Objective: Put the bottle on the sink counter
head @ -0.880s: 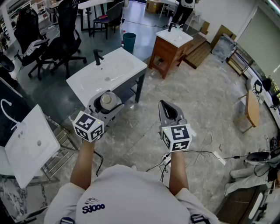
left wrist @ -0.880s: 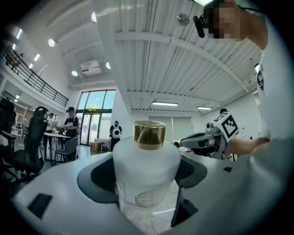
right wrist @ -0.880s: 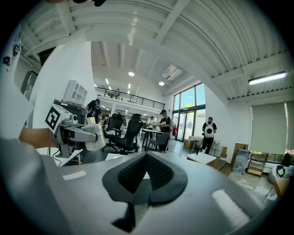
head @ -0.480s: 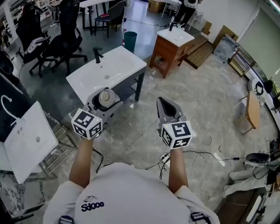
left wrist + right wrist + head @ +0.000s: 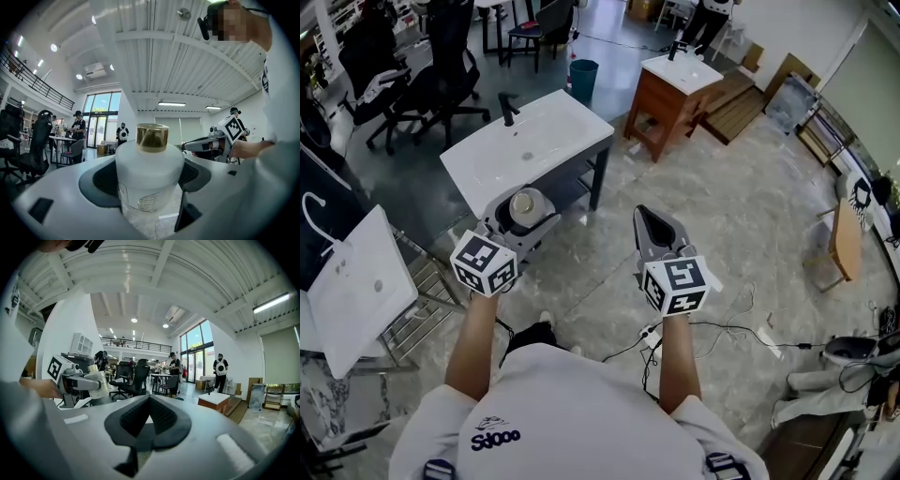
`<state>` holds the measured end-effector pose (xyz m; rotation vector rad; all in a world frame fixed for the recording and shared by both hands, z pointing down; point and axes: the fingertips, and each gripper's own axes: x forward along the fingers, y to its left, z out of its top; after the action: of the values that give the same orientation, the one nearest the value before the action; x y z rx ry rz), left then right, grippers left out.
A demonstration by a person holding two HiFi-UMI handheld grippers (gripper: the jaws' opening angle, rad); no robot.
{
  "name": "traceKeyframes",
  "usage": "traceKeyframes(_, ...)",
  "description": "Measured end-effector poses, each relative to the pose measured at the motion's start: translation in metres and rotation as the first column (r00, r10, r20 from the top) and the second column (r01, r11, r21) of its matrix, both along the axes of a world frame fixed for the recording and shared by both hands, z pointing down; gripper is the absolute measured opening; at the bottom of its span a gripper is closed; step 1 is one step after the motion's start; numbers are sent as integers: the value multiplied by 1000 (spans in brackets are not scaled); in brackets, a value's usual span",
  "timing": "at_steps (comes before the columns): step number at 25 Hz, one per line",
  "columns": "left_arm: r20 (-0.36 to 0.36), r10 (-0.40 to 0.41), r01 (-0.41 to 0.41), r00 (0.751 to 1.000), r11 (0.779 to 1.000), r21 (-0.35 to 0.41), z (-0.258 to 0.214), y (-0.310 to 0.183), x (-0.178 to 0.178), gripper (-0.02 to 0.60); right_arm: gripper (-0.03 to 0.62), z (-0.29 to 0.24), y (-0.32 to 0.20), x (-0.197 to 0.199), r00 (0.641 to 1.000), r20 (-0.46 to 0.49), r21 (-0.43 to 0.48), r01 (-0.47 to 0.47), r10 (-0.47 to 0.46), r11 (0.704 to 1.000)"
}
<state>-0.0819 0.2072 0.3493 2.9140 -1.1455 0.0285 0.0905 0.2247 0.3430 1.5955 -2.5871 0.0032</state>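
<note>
A frosted white bottle (image 5: 149, 173) with a gold cap (image 5: 152, 137) stands upright between the dark pads of my left gripper (image 5: 148, 180), which is shut on it. From the head view the bottle (image 5: 526, 205) and left gripper (image 5: 521, 217) hang over the floor, just short of the near corner of the white sink counter (image 5: 546, 155) with its black faucet (image 5: 508, 108). My right gripper (image 5: 645, 216) is over the floor to the right. Its jaws (image 5: 149, 399) are shut with nothing between them.
A second sink on a wooden cabinet (image 5: 682, 75) stands farther back right. A loose white basin (image 5: 356, 286) leans on a metal rack at the left. Office chairs (image 5: 441, 66) and a teal bin (image 5: 582, 75) are behind the counter. Cables (image 5: 741, 328) lie on the marble floor at the right.
Both grippers keep their places in the view, and the bottle stays in the left one. The room has shifted slightly, and the person's dark shoe now shows on the floor below.
</note>
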Motion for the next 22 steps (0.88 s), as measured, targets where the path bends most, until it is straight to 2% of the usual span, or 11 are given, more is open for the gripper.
traceKeyframes(10,-6,-4,4,1000,1000,-13,12,-31,7,348,9,7,-29,5,1000,1,1,6,-6,1000)
traceKeyframes(22,-9,-4,4,1000,1000,9,10,-137,4,348,9,9,-128,-2,1000,-5,6,15,-15,1000)
